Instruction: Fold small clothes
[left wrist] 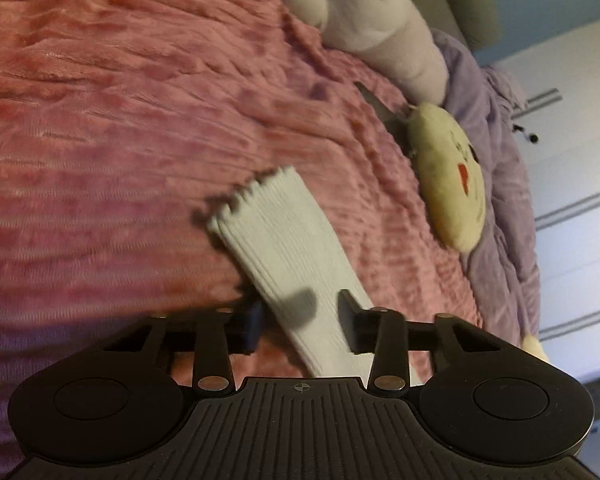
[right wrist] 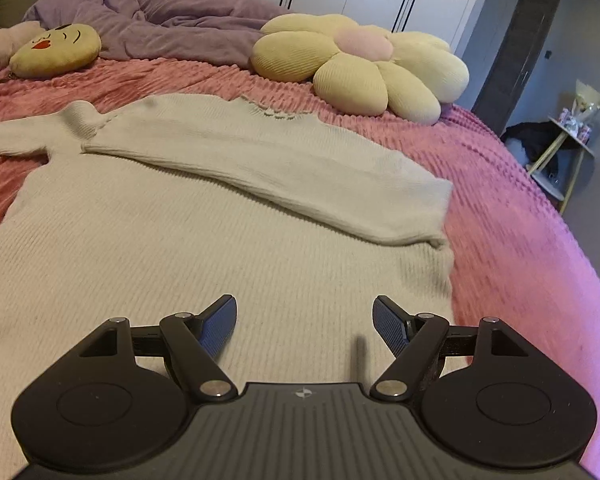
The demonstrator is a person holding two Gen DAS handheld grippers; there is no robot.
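A cream ribbed sweater (right wrist: pixel 188 240) lies spread flat on the pink bedspread (right wrist: pixel 520 220), with its right sleeve (right wrist: pixel 284 176) folded across the body. In the left wrist view the other sleeve (left wrist: pixel 284 240) runs between the fingers of my left gripper (left wrist: pixel 302 320). The pads touch both its edges, and its frayed cuff (left wrist: pixel 252 196) points away and casts a shadow on the bedspread (left wrist: pixel 120 140). My right gripper (right wrist: pixel 304 320) hangs open over the sweater's lower body with nothing between its fingers.
A yellow flower cushion (right wrist: pixel 364 64), a yellow face cushion (right wrist: pixel 56 50) (left wrist: pixel 452 176) and a rumpled purple blanket (right wrist: pixel 168 20) lie along the bed's far side. A pale plush toy (left wrist: pixel 376 20) lies near the face cushion. A small side table (right wrist: pixel 568 140) stands off the bed's right edge.
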